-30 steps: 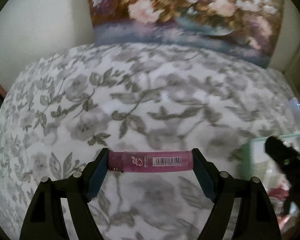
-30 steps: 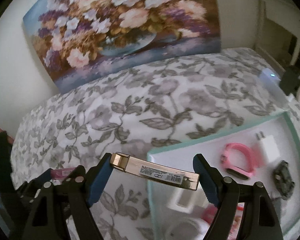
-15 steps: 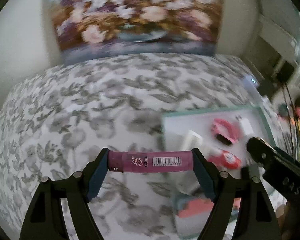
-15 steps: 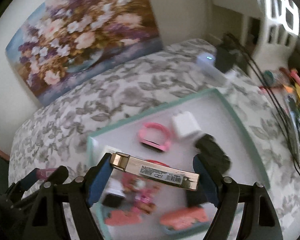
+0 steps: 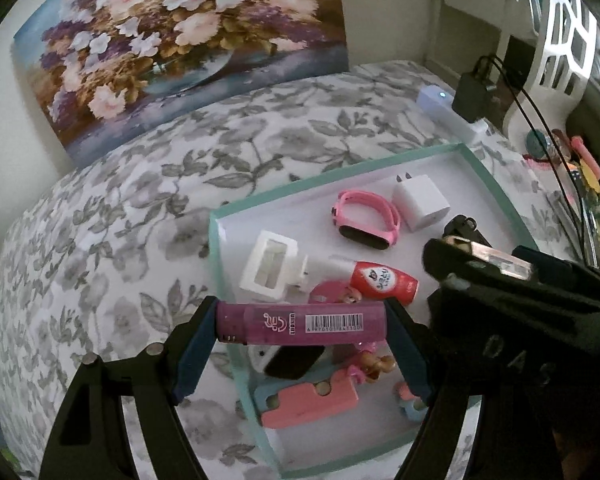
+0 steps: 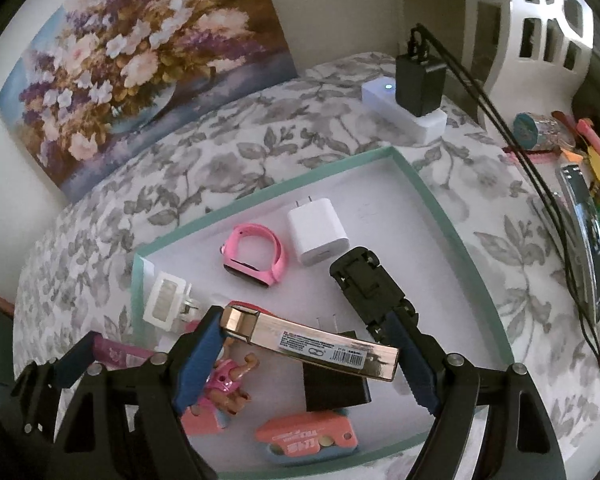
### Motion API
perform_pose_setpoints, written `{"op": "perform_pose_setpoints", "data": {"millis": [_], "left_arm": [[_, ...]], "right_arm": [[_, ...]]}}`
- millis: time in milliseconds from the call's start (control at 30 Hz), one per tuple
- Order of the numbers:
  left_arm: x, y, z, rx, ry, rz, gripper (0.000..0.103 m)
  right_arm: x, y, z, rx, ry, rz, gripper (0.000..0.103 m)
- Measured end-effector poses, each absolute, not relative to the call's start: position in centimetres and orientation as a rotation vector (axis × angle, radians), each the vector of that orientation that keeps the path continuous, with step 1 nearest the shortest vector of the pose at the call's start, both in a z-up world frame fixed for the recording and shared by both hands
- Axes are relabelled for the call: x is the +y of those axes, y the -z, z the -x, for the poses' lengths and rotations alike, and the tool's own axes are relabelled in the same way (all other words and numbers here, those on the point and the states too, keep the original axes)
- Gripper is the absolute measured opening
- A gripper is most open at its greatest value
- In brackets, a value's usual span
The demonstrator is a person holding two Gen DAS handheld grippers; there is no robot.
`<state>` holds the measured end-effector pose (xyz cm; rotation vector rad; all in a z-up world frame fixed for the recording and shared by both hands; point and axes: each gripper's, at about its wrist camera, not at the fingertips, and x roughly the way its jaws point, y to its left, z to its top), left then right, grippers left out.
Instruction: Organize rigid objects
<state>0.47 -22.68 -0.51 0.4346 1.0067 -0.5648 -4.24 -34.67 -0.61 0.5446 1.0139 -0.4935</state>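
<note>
The purple lighter (image 5: 300, 323) lies crosswise in the left claw (image 5: 300, 326), clamped end to end between the blue pads, its long axis running from one finger to the other. It hangs over the near left corner of the teal-rimmed tray (image 5: 216, 248), half above the rim and half above the flowered bedspread (image 5: 132, 208). The gold lighter (image 6: 312, 346) is gripped the same way in the right claw (image 6: 310, 350), tilted slightly, and sits well inside the tray's bounds, above a black plug adapter (image 6: 334, 390) and near a folded black stand (image 6: 370, 292). So the right hand looks nearer to a drop.

Open room lies toward the tray's far right corner, beyond the white charger (image 6: 318, 232) and pink wristband (image 6: 256, 250); the near half is crowded with a toy figure (image 6: 226, 380), a coral case (image 6: 306, 438) and a white frame piece (image 6: 164, 300). The left claw probably needs to travel further inward past the rim before letting go.
</note>
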Motion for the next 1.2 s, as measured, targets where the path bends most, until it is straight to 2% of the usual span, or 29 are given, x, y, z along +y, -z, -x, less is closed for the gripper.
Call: {"op": "perform_pose_setpoints", "data": {"millis": [267, 367, 500, 600, 733, 1200], "left_arm": [[-23.1, 0.8, -0.1, 1.000, 0.568, -0.465, 0.082], [-22.9, 0.6, 0.2, 0.985, 0.560, -0.471, 0.095], [-22.5, 0.3, 0.4, 0.974, 0.553, -0.466, 0.095], [-21.8, 0.1, 0.5, 0.975, 0.549, -0.457, 0.095], [-20.4, 0.1, 0.7, 0.982, 0.524, -0.443, 0.098], [-13.2, -0.2, -0.7, 1.058, 0.347, -0.300, 0.098]], "right_arm": [[-34.2, 1.2, 3.8, 1.044, 0.473, -0.527, 0.084], [-34.1, 1.3, 3.8, 1.045, 0.471, -0.529, 0.084], [-34.1, 1.4, 3.9, 1.046, 0.478, -0.537, 0.088], [-34.0, 1.1, 4.1, 1.034, 0.492, -0.536, 0.099], [-33.7, 0.7, 4.4, 1.019, 0.499, -0.532, 0.103], [-31.6, -0.1, 6.3, 1.006, 0.487, -0.510, 0.103]]}}
